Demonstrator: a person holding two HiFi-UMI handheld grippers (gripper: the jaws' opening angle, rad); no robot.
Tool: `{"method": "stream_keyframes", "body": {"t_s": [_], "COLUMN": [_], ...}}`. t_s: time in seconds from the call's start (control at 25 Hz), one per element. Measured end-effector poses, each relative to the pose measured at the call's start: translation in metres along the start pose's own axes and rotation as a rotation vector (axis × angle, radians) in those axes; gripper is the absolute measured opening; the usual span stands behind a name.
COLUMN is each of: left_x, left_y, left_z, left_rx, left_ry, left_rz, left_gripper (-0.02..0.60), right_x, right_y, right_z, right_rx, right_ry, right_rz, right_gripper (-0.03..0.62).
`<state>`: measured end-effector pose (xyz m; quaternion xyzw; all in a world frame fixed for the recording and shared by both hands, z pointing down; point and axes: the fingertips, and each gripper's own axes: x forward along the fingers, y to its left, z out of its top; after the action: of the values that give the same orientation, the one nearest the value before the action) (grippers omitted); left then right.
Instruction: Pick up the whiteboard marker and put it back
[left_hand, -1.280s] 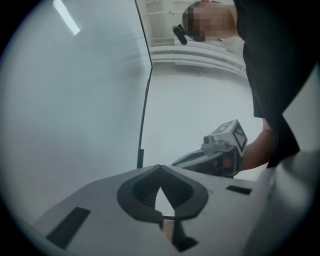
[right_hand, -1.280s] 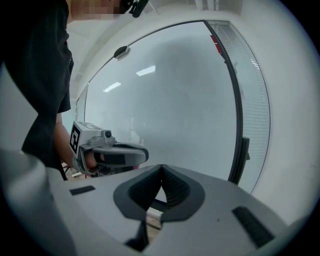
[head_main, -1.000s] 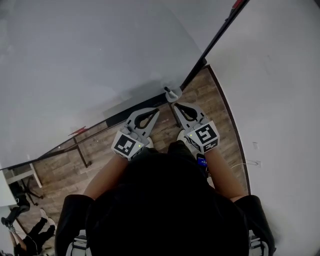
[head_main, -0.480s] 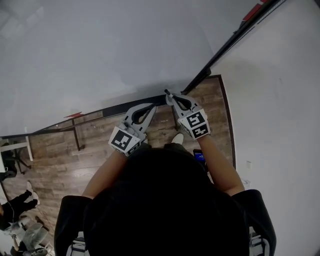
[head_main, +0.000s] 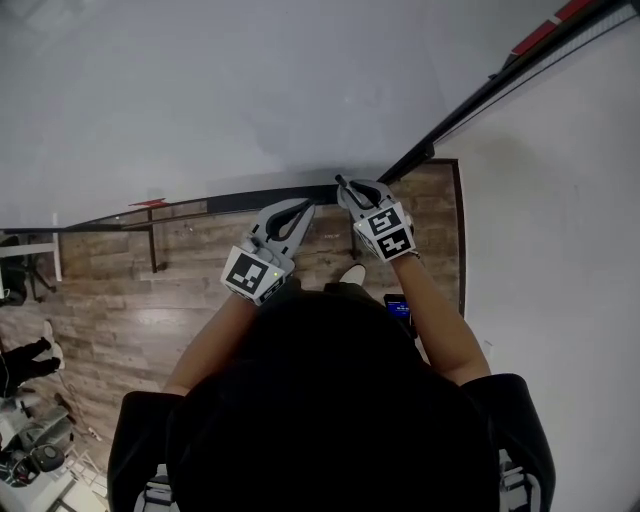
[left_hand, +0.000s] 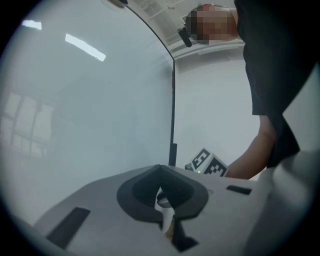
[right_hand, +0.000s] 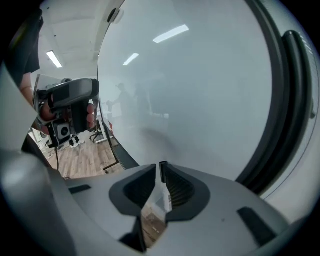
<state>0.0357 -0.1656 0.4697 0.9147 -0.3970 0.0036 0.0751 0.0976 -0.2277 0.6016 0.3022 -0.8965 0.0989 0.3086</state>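
Observation:
My right gripper (head_main: 346, 187) is shut on the whiteboard marker (head_main: 340, 180), whose dark tip sticks out past the jaws. It is held at the dark ledge (head_main: 260, 197) along the whiteboard's (head_main: 200, 90) lower edge. In the right gripper view the marker's white labelled body (right_hand: 165, 198) sits pinched between the ribbed pads of the right gripper (right_hand: 161, 169), facing the board (right_hand: 200, 85). My left gripper (head_main: 303, 208) is just to the left, jaws shut with nothing in them. Seen from the left gripper view, its tips (left_hand: 160, 170) meet in front of the board (left_hand: 90, 110).
The board's black frame (head_main: 480, 90) runs up to the right beside a white wall (head_main: 560, 250). A small red object (head_main: 150, 202) lies on the ledge at the left. Below are a wood floor (head_main: 120, 300), a stand leg (head_main: 152, 250) and someone's legs (head_main: 20, 355).
My right gripper has carried the marker up to the board's ledge and turned more side-on. The left gripper has followed slightly. The head view has swung so more floor shows at the left.

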Motion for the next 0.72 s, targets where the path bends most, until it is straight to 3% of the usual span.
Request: {"method": "stream_keyframes", "body": {"t_s": [0.32, 0.72], "left_x": [-0.008, -0.016], "left_y": [0.004, 0.013], "left_z": [0.001, 0.000], "left_rx": [0.000, 0.000], "left_ry": [0.005, 0.009], "left_rz": [0.031, 0.055], "left_gripper": [0.003, 0.003], "right_x": [0.023, 0.038], "right_y": [0.001, -0.001], "right_z": [-0.010, -0.016], "right_rx": [-0.050, -0.119], "right_ry": [0.069, 0.102], "right_rz": [-0.024, -0.053], "right_gripper": [0.086, 0.067]}}
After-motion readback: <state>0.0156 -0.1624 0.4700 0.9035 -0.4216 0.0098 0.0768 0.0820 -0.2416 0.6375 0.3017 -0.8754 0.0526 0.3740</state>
